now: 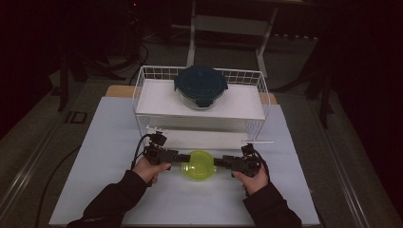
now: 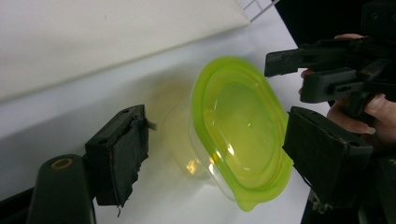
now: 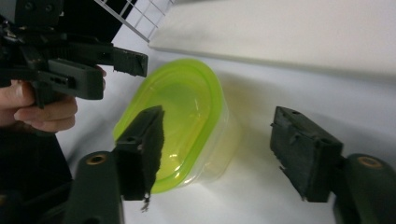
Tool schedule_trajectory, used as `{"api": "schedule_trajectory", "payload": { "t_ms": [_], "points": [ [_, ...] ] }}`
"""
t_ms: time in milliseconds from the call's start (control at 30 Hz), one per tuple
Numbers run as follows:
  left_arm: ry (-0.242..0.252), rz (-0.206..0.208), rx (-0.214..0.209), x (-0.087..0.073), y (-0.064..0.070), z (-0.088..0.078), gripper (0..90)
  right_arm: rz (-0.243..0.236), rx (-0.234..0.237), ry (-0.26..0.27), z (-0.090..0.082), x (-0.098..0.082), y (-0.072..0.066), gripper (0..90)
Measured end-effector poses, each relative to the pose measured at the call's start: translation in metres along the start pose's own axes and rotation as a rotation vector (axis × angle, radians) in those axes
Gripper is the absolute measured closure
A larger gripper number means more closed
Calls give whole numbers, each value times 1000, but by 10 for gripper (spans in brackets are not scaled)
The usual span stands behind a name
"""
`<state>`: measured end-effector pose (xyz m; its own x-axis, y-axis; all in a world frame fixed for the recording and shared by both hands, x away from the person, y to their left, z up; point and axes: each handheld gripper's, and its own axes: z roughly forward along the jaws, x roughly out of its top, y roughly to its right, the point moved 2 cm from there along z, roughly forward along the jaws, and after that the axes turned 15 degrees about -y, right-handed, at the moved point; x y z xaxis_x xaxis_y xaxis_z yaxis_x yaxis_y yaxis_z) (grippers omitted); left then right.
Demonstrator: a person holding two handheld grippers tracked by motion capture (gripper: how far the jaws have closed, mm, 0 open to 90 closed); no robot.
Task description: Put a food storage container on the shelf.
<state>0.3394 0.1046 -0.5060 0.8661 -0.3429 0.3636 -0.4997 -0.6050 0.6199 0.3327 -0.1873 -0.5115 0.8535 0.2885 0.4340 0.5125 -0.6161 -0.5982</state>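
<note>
the tub (image 1: 199, 165) is the landmark: a small clear tub with a lime-green lid, sitting on the white table (image 1: 95, 190) just in front of the wire rack (image 1: 142, 95). nearest the camera, two dark sleeves come up from the bottom edge, one on each side of the tub, each hand gripping a black tool. the left gripper (image 1: 184, 157) reaches in level from the tub's left, its tips at the lid's left edge; the right gripper (image 1: 217, 162) mirrors it from the tub's right, tips at the lid's right edge. in the left gripper view its jaws are spread, one on each side of the tub (image 2: 233, 135), the far one overlapping the lid's rim in the picture and the near one clear of the wall with bare table between. in the right gripper view its jaws are also spread; one crosses in front of the lid of the tub (image 3: 182, 121), the other stands well off from the tub's wall. neither claw looks to be pinching the tub, though contact at the lid's rim is hard to judge at this angle. beyond the tub, the rack holds a white shelf (image 1: 157, 102), and on that shelf, behind the tub and a little to its right, sits a round glass bowl (image 1: 200, 88) with a dark blue clip lid. past the rack lie a dim floor and a pale frame.
</note>
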Motion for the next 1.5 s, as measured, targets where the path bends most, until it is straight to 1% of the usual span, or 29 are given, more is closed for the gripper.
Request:
{"api": "schedule_trajectory", "payload": {
  "t_ms": [33, 67, 100, 133, 167, 233, 267, 300, 333, 367, 400, 433, 467, 500, 533, 567, 600, 667, 700, 733, 767, 833, 967, 1000, 1067, 1200, 1300, 1333, 1500],
  "points": [
    [-6, -10, -10, -1, -1, 1, 238, 15, 7, -9, 1, 0, 1, 394],
    [-8, -23, -11, -2, -2, 1, 260, 30, 16, -20, 3, -1, 1, 408],
    [-8, -23, -11, -2, -2, 1, 267, 30, 16, -20, 3, -1, 1, 408],
    [-11, -38, -14, -4, -3, 1, 267, 42, 24, -27, 4, -1, 2, 432],
    [-20, -60, -24, -6, -6, 3, 328, 61, 38, -44, 6, -2, 2, 465],
    [-32, -71, -57, -9, -8, 4, 406, 71, 45, -61, 9, -2, 2, 510],
    [-32, -71, -57, -9, -8, 4, 439, 70, 40, -68, 10, -2, 2, 510],
    [-30, -74, -78, -11, -12, 4, 477, 72, 45, -75, 11, -2, 1, 539],
    [-30, -74, -78, -11, -12, 4, 513, 71, 41, -82, 12, -3, 1, 555],
    [-26, -94, -96, -12, -16, 4, 536, 73, 35, -85, 12, -3, 1, 572],
    [-29, -94, -107, -13, -16, 5, 574, 78, 38, -88, 13, -4, 1, 584],
    [-32, -97, -112, -14, -16, 6, 579, 87, 44, -93, 13, -4, 1, 595],
    [-32, -101, -131, -14, -17, 7, 591, 92, 47, -95, 14, -4, 1, 597],
    [-32, -101, -131, -14, -17, 7, 618, 92, 47, -95, 14, -4, 1, 597],
    [-32, -101, -131, -14, -17, 7, 618, 98, 52, -96, 14, -4, 1, 597],
    [-42, -93, -143, -14, -16, 7, 644, 98, 49, -96, 14, -3, -1, 643],
    [-46, -92, -148, -14, -15, 7, 664, 99, 49, -98, 14, -3, -2, 657],
    [-50, -91, -147, -13, -13, 8, 699, 101, 47, -98, 13, -3, -3, 693],
    [-50, -91, -147, -13, -13, 8, 703, 101, 47, -98, 13, -3, -3, 693],
    [-67, -90, -142, -14, -10, 11, 703, 101, 50, -100, 13, -3, -4, 715],
    [-67, -95, -145, -14, -9, 13, 717, 105, 59, -109, 13, -4, -6, 729],
    [-63, -101, -141, -15, -8, 12, 730, 110, 62, -100, 14, -6, -6, 740],
    [-54, -105, -134, -17, -4, 12, 752, 116, 84, -94, 13, -10, -7, 755],
    [-53, -96, -130, -18, -3, 12, 756, 119, 81, -92, 12, -11, -8, 757],
    [-62, -86, -124, -19, -2, 11, 768, 108, 81, -87, 12, -13, -11, 770],
    [-66, -77, -106, -21, 4, 9, 783, 100, 58, -74, 10, -16, -16, 791],
    [-61, -61, -76, -21, 9, 8, 807, 84, 30, -65, 8, -17, -20, 810],
    [-58, -62, -78, -21, 10, 8, 807, 78, 21, -67, 7, -18, -20, 810],
    [-37, -52, -79, -21, 14, 4, 807, 68, 13, -53, 3, -17, -24, 810]
  ]
}}
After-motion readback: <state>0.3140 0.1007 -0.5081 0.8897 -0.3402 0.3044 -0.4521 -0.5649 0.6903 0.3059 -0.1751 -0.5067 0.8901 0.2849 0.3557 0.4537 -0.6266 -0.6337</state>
